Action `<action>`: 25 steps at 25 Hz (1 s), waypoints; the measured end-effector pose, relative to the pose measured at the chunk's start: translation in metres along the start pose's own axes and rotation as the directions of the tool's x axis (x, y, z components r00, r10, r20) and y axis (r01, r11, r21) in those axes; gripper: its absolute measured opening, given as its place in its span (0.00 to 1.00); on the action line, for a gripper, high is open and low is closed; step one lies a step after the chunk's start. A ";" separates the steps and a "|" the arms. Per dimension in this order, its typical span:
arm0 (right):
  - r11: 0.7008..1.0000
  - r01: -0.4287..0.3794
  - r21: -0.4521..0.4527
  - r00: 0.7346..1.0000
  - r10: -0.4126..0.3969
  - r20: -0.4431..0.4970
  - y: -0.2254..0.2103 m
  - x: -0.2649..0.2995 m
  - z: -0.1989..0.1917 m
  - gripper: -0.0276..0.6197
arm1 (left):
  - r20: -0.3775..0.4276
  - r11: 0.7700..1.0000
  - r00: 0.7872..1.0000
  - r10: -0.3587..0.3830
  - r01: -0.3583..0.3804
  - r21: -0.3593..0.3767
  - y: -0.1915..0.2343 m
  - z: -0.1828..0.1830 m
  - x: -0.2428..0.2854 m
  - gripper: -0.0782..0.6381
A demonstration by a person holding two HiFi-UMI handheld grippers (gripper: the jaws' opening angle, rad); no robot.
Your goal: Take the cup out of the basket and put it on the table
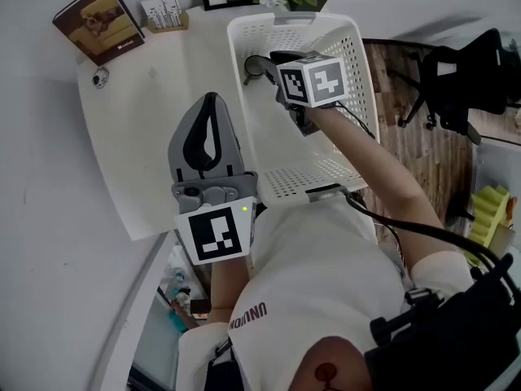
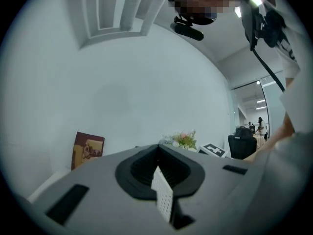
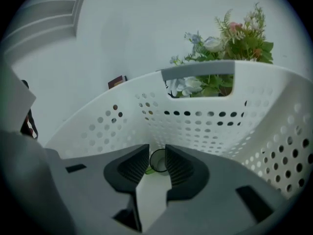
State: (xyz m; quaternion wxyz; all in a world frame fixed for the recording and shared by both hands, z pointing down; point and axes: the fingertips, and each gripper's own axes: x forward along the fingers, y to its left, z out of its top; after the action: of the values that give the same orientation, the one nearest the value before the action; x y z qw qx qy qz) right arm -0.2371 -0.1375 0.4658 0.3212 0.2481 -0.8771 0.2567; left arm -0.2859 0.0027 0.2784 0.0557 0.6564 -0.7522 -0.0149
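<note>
We see a white table (image 1: 155, 120) carrying a white perforated plastic basket (image 1: 362, 80). Only the head view gives us both arms: the right forearm stretched down into the basket, the left gripper (image 2: 157, 152) over the table just beside the basket, jaws pressed together on nothing. Only the right gripper view shows us the small dark green-tinted cup (image 3: 157, 161), lying on its side on the basket floor at the tips of the right gripper (image 3: 156, 152), whose jaws are spread and not clamping.

An office: black swivel chair (image 1: 460, 72) on wood floor (image 1: 400, 96); white table (image 1: 155, 137) bearing a propped book (image 1: 98, 21).
</note>
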 end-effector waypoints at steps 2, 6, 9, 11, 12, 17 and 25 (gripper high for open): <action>1.000 0.004 0.003 1.000 -0.004 -0.023 -0.003 0.007 -0.006 0.22 | -0.001 1.000 1.000 0.005 -0.005 -0.007 0.003 -0.002 0.000 0.12; 0.999 0.030 -0.011 0.999 -0.031 -0.045 -0.010 0.018 -0.011 0.22 | -0.014 1.000 1.000 0.005 -0.005 -0.010 0.005 -0.006 0.001 0.12; 0.999 0.044 -0.011 0.997 -0.045 -0.056 -0.014 0.025 -0.014 0.23 | -0.018 1.000 1.000 0.004 -0.004 -0.013 0.006 -0.008 0.002 0.12; 0.998 0.055 -0.013 0.996 -0.056 -0.066 -0.017 0.031 -0.017 0.23 | -0.020 1.000 1.000 0.005 -0.005 -0.014 0.007 -0.010 0.003 0.12; 0.998 0.060 -0.014 0.996 -0.061 -0.071 -0.019 0.034 -0.019 0.24 | -0.022 1.000 1.000 0.005 -0.006 -0.014 0.007 -0.011 0.003 0.12; 0.997 0.077 -0.005 0.993 -0.077 -0.091 -0.026 0.041 -0.028 0.24 | -0.034 1.000 0.999 0.013 -0.013 -0.011 0.008 -0.012 0.000 0.12; 0.997 0.078 0.006 0.991 -0.076 -0.113 -0.030 0.051 -0.033 0.24 | -0.057 1.000 0.998 0.023 -0.024 -0.010 0.010 -0.016 -0.001 0.12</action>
State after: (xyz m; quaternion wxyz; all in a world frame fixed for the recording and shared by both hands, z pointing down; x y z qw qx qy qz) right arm -0.2392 -0.1535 0.5320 0.3785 0.2686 -0.8460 0.2624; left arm -0.2941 0.0057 0.2952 0.0806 0.6474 -0.7579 0.0003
